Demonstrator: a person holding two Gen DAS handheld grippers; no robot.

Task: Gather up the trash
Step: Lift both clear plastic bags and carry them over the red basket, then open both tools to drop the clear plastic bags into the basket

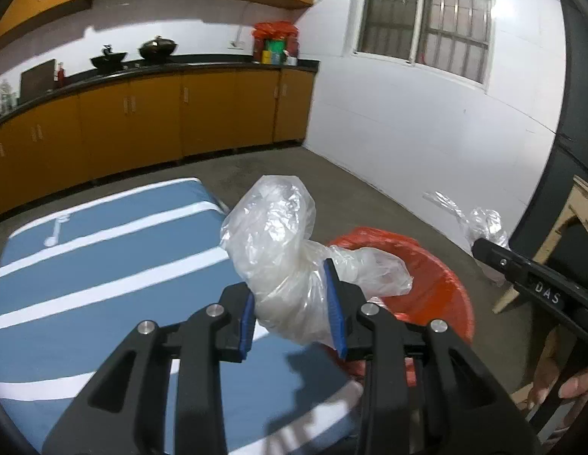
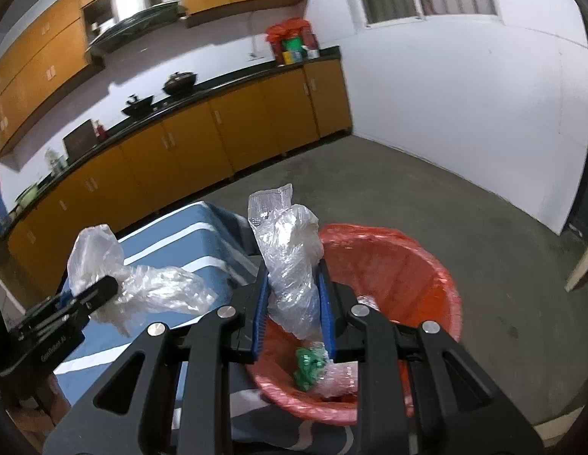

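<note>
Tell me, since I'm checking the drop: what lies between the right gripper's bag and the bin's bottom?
Only air, in the right wrist view. The right gripper holds its bag above the bin, where green scrap already lies.

1. The left gripper (image 1: 294,303) clamps a crumpled clear plastic bag (image 1: 275,235) between its blue pads.
2. Just beyond the bag sits a red-lined round bin (image 1: 438,280).
3. Left of the bin lies a blue white-striped cloth (image 1: 104,265).
4. Right of the bin, the right gripper (image 1: 480,244) holds another clear wrapper (image 1: 483,222).
</note>
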